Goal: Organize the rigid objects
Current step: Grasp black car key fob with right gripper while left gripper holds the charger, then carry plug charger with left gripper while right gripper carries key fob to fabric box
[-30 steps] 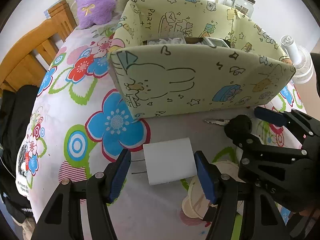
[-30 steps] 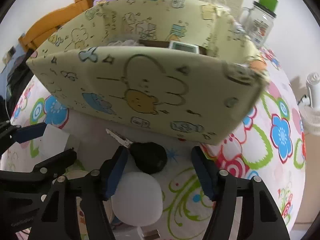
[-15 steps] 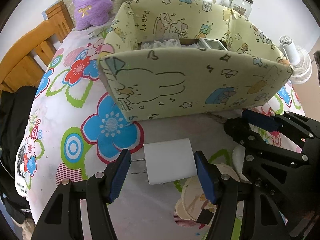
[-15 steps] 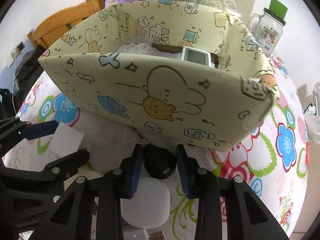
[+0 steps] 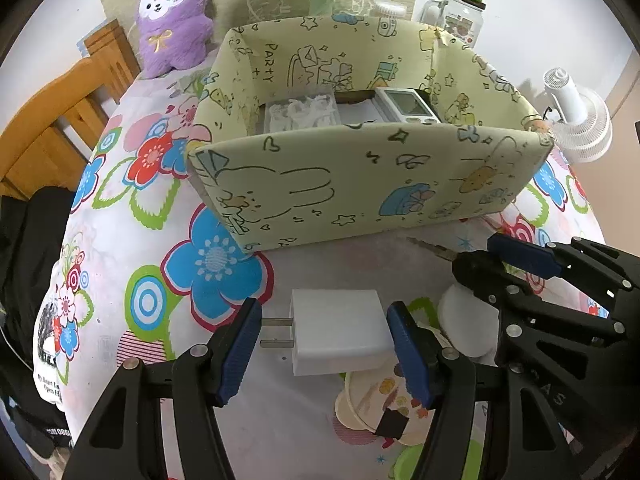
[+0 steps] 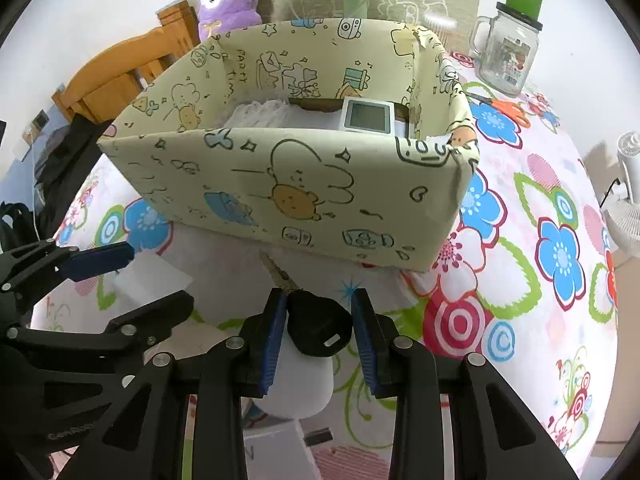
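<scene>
A pale yellow cartoon-print box [image 5: 360, 184] [image 6: 280, 196] stands on the flowered tablecloth, holding a white digital device [image 5: 404, 102] [image 6: 368, 116] and a clear plastic piece [image 5: 300, 110]. My left gripper [image 5: 324, 340] is open around a white plug adapter [image 5: 340, 332], its right pad against the adapter and its left pad off the prongs. My right gripper [image 6: 318, 326] is shut on a black-headed key [image 6: 316, 328], lifted a little above the table in front of the box; it also shows in the left wrist view [image 5: 516, 264].
A white rounded object [image 6: 300, 384] and a printed paper cup [image 5: 380, 404] lie below the grippers. A glass jar with green lid [image 6: 508, 48], orange scissors [image 6: 508, 110], a purple plush [image 5: 172, 20], a green fan, a small white fan [image 5: 576, 120] and a wooden chair [image 5: 52, 120] surround the box.
My right gripper has closed on the black key and raised it slightly. My left gripper stays open around the adapter; both views have drawn up and back from the box.
</scene>
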### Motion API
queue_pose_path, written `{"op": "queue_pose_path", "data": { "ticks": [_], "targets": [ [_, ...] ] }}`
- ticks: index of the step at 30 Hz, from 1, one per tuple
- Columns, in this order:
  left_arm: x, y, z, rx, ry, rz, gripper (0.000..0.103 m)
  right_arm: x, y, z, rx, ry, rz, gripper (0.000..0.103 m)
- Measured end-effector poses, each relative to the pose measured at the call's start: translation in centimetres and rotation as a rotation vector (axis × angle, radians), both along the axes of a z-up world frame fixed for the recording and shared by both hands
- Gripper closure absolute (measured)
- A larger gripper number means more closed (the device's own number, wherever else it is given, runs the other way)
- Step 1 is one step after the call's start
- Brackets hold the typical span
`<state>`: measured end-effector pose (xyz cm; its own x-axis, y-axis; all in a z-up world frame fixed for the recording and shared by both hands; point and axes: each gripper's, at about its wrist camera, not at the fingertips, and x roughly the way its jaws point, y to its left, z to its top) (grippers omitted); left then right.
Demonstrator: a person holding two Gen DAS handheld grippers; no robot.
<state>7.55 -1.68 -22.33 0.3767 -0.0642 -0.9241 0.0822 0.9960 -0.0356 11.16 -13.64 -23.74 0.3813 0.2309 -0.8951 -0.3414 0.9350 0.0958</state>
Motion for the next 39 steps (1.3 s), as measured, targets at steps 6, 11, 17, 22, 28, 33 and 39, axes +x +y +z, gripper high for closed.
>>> {"op": "queue_pose_path", "data": {
  "ticks": [6, 11, 17, 22, 28, 33, 39],
  "targets": [
    [-0.5, -0.4, 0.7, -0.003, -0.01, -0.012, 0.036, -0.3, -0.5, 0.9, 0.016, -0.003, -0.022, 0.067],
    [-0.8, -0.6, 1.7, -0.005, -0.024, -0.03, 0.036, -0.5, -0.8, 1.8, 0.016, -0.013, -0.047, 0.067],
    [-0.8, -0.8, 3.2, 0.002, -0.049, -0.054, 0.036, -1.3, -1.0, 2.9, 0.017, -0.032, -0.075, 0.067],
    [-1.1, -1.0, 4.1, 0.004, -0.058, -0.069, 0.036, -2.0, -1.3, 3.9, 0.01, -0.039, -0.097, 0.067],
    [-1.5, -1.2, 5.5, 0.012, -0.072, -0.082, 0.036, -2.7, -1.6, 5.4, -0.003, -0.041, -0.126, 0.067],
    [-1.7, -1.3, 6.9, 0.017, -0.092, -0.087, 0.036, -3.1, -1.6, 6.8, 0.004, -0.049, -0.139, 0.067],
    [-2.0, -1.1, 8.0, 0.009, -0.102, -0.086, 0.036, -3.4, -1.3, 8.1, -0.015, -0.043, -0.151, 0.067]
  ]
}}
